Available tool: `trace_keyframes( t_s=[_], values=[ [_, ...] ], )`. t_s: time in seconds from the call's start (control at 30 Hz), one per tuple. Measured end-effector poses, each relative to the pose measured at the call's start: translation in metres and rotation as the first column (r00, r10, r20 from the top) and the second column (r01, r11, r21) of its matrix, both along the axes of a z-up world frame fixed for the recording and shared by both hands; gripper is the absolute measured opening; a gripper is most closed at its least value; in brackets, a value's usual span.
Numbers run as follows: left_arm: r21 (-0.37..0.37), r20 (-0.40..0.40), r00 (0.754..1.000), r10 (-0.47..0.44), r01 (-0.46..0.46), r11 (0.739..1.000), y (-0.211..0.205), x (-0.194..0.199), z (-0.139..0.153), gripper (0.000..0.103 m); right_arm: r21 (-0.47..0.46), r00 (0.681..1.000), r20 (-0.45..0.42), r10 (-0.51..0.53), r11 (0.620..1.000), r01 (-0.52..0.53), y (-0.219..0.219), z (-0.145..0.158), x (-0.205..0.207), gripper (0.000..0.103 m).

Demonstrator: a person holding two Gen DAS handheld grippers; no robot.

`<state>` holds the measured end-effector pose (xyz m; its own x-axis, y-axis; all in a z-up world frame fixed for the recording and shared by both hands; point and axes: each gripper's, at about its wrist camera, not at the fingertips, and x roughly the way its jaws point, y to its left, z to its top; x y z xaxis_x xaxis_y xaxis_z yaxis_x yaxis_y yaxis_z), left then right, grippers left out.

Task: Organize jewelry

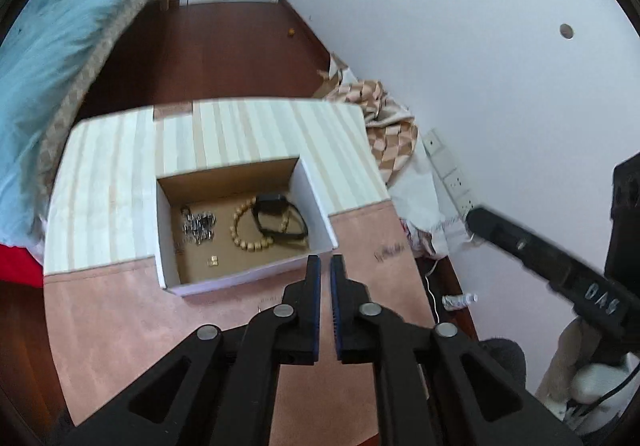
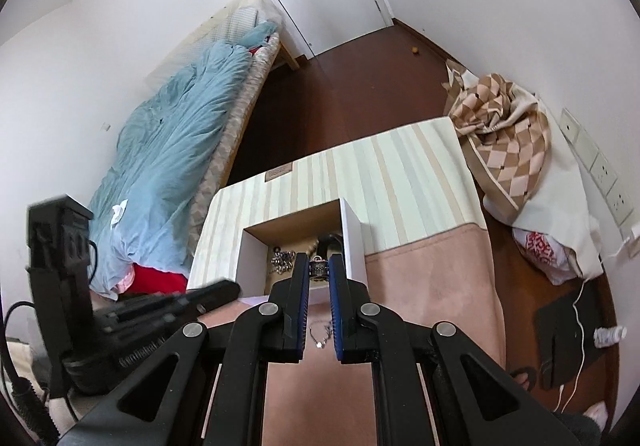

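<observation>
An open cardboard box (image 1: pixel 244 278) sits on the table and holds a wooden bead bracelet (image 1: pixel 244 230), a black wristband (image 1: pixel 280 221), a silver chain bracelet (image 1: pixel 198 228) and small gold earrings (image 1: pixel 213 261). My left gripper (image 1: pixel 325 266) hangs just before the box's near wall, its jaws nearly together with nothing between them. My right gripper (image 2: pixel 319 270) is shut on a small silver ring (image 2: pixel 319 269) above the box's near edge (image 2: pixel 256 270). A thin silver necklace (image 2: pixel 320 334) lies on the pink cloth below the right gripper.
The table carries a striped cloth (image 1: pixel 248 133) and a pink cloth (image 1: pixel 120 318). A checked blanket (image 2: pixel 504 149) lies to the right, a bed with a blue duvet (image 2: pixel 172 149) to the left. A wall socket strip (image 1: pixel 452 173) and a small bottle (image 1: pixel 460 301) are on the right.
</observation>
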<state>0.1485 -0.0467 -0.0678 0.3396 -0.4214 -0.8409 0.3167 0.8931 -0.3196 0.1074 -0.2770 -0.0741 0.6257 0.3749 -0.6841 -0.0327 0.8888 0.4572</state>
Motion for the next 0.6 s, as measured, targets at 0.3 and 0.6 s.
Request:
trace_keyframes(
  t_s=[0.3, 0.6],
  values=[
    [0.035, -0.165, 0.985, 0.060, -0.055, 0.998, 0.001, -0.003, -0.088, 0.052, -0.012, 0.991, -0.134, -0.018, 1.000, 0.017, 0.001, -0.067, -0.003, 0.010],
    [0.208, -0.181, 0.983, 0.018, 0.021, 0.978, -0.045, -0.001, -0.143, 0.052, 0.009, 0.965, -0.252, -0.069, 0.997, 0.073, -0.015, -0.128, -0.017, 0.010]
  ],
)
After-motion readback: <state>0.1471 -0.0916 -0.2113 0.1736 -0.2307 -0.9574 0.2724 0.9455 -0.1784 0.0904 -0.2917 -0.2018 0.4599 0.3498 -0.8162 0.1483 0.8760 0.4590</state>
